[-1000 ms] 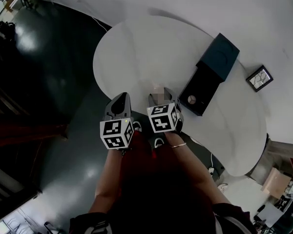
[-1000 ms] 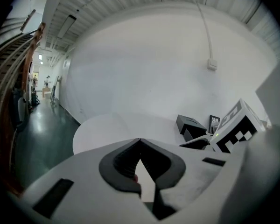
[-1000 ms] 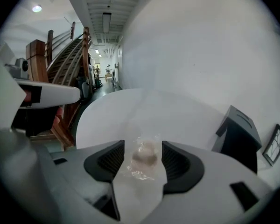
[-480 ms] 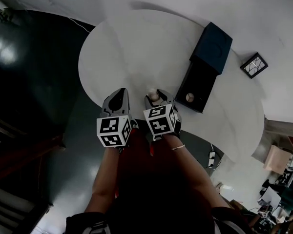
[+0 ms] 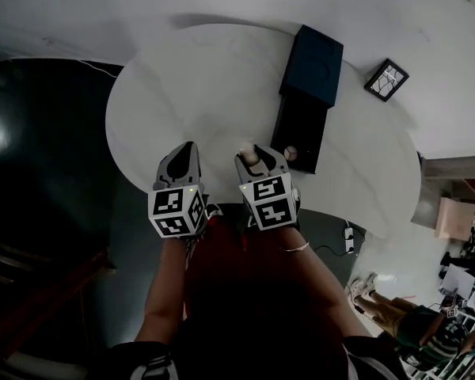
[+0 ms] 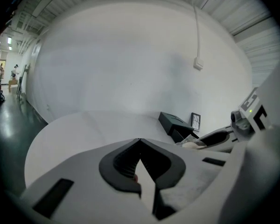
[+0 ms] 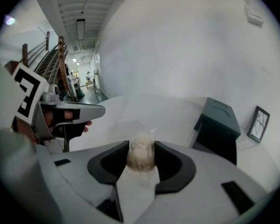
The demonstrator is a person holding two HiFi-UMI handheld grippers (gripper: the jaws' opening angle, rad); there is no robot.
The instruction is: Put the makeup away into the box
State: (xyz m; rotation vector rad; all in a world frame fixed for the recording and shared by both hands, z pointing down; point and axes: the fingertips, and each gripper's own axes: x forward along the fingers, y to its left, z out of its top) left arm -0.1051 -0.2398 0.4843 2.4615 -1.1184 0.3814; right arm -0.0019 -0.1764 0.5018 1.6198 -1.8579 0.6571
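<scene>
A pale beige makeup ball (image 7: 141, 157) in clear wrap sits between the pads of my right gripper (image 7: 141, 146). The jaws have just been closing and now press on it. In the head view that gripper (image 5: 252, 152) hangs over the near edge of the round white table (image 5: 190, 77), just left of the black box (image 5: 301, 125). A small round white item (image 5: 290, 153) lies in the box's near end, and its dark lid (image 5: 313, 63) lies beyond. My left gripper (image 5: 185, 149) is beside the right one, its jaws shut with nothing in them (image 6: 139, 139).
A small framed picture (image 5: 385, 79) lies on the table right of the lid. Dark glossy floor (image 5: 39, 172) surrounds the table on the left. A cable and plug (image 5: 348, 240) lie on the floor at the right, and a person's legs (image 5: 388, 307) show at the lower right.
The right jaws have narrowed onto the pale ball, which has lifted slightly off the table. The left gripper has shifted a little along the near table edge.
</scene>
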